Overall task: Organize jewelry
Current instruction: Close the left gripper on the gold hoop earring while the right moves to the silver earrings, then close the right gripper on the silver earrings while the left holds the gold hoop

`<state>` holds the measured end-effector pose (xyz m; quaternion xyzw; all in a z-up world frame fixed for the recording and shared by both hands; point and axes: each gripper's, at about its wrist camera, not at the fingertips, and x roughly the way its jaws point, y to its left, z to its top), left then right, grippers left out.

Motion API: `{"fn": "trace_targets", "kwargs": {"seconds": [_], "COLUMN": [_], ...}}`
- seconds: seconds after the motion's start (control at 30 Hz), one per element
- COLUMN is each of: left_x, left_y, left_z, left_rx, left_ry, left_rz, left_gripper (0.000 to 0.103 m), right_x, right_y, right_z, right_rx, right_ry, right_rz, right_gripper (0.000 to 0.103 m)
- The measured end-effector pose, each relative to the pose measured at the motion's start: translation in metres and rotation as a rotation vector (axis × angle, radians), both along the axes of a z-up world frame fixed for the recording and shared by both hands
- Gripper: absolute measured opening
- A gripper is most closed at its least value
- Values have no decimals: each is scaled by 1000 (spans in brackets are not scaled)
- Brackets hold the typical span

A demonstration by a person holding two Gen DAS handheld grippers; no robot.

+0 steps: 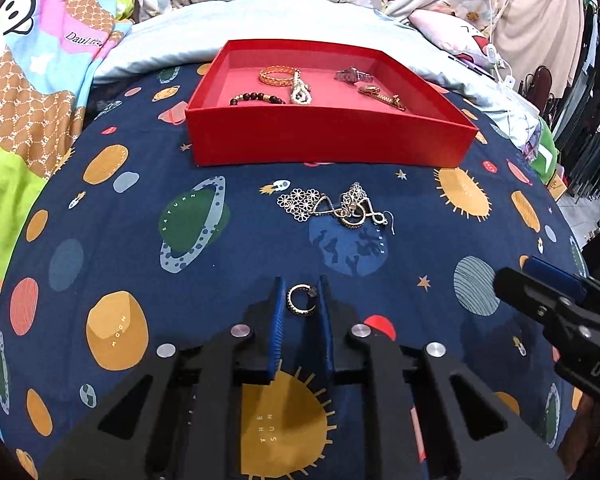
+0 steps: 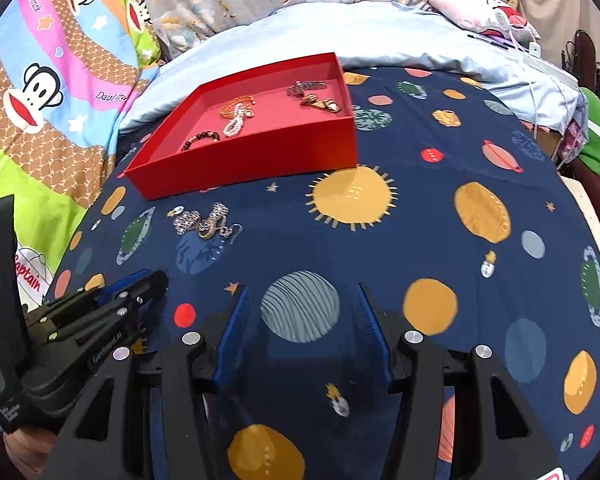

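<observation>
Jewelry is seen in two places from the left wrist camera: a gold hoop earring is clamped between the blue pads of the left gripper, just above a navy planet-print bedspread; a tangled pile of silver and gold pieces is left lying on the cloth between the gripper and a red tray; inside the tray, a gold bangle, a pearl strand, a dark bead bracelet and two watches are laid out; the right gripper is caught at the right edge, its state unreadable there.

From the right wrist camera, the right gripper is shown with its fingers spread wide over bare cloth, nothing held; the tangled pile is seen well to the left, near the red tray; the left gripper is seen side-on at lower left.
</observation>
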<state>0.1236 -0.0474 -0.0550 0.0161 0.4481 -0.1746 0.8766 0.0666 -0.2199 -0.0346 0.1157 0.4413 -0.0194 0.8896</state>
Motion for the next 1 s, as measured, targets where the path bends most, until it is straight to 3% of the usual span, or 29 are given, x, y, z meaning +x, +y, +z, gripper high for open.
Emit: {"fn": "trace_targets", "kwargs": {"seconds": [0.17,0.4,0.67,0.77,0.9,1.0], "left_x": [-2,-2,2,4,8,9], "left_y": [11,39,52,55,57,59], "left_z": [4,15,22,22,19,17], "left_rx": [-18,-32,-54,-60,-63,-69], "left_ry": [10,11,5,10,19,25], "left_rz": [11,55,70,73,80,84], "left_gripper": [15,15,15,15,15,15], "right_x": [17,50,84,93,93,87], "right_y": [17,52,61,70,83,82], "right_z": [-1,-8,-13,-18,-23,-21], "right_rx": [2,6,63,74,115,101], "right_ry": [-5,1,-2,14,36,26], "right_rz": [60,180,190,218,291,277], "right_gripper": [49,20,17,9,5,5]}}
